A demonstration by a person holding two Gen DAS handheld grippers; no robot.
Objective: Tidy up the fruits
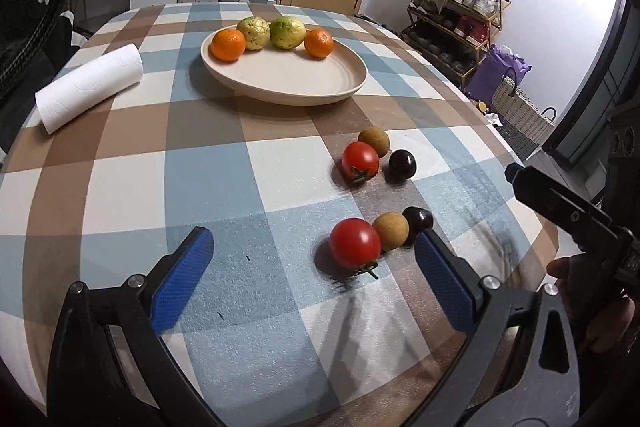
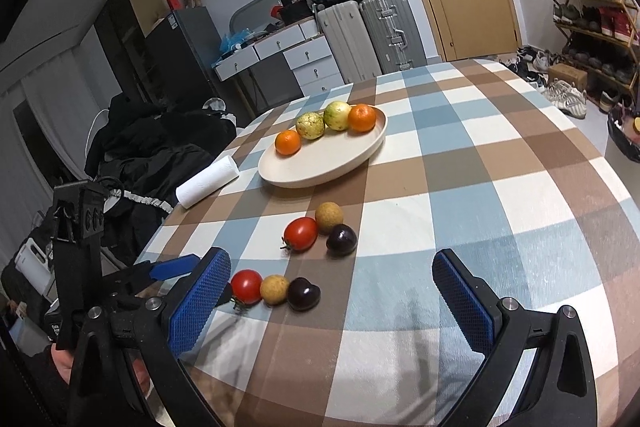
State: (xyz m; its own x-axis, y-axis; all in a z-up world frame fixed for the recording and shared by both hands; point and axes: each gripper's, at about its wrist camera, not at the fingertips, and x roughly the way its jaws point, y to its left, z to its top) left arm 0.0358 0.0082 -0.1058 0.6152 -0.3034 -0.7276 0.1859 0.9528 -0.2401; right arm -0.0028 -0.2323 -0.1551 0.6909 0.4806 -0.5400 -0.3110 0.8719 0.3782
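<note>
A beige plate [image 1: 340, 83] [image 2: 320, 167] at the far side of the checked table holds two oranges [image 1: 228, 45] [image 1: 319, 43] and two yellow-green fruits [image 1: 253, 33] [image 1: 287, 33]. On the cloth lie two groups of small fruit. The near row is a tomato [image 1: 355, 243] [image 2: 246, 287], a tan longan [image 1: 391, 231] [image 2: 274, 289] and a dark cherry [image 1: 418, 219] [image 2: 304, 293]. The far group is a tomato [image 1: 360, 161], a longan [image 1: 374, 141] and a cherry [image 1: 402, 165]. My left gripper [image 1: 312, 235] is open, with the near tomato between its fingers. My right gripper [image 2: 331, 261] is open and empty, right of the near row.
A paper towel roll [image 1: 90, 87] [image 2: 208, 181] lies left of the plate. The table's right edge [image 1: 520, 163] drops off towards a shoe rack [image 1: 460, 11] and bags [image 1: 516, 107]. Suitcases [image 2: 372, 35], drawers and a door stand behind the table.
</note>
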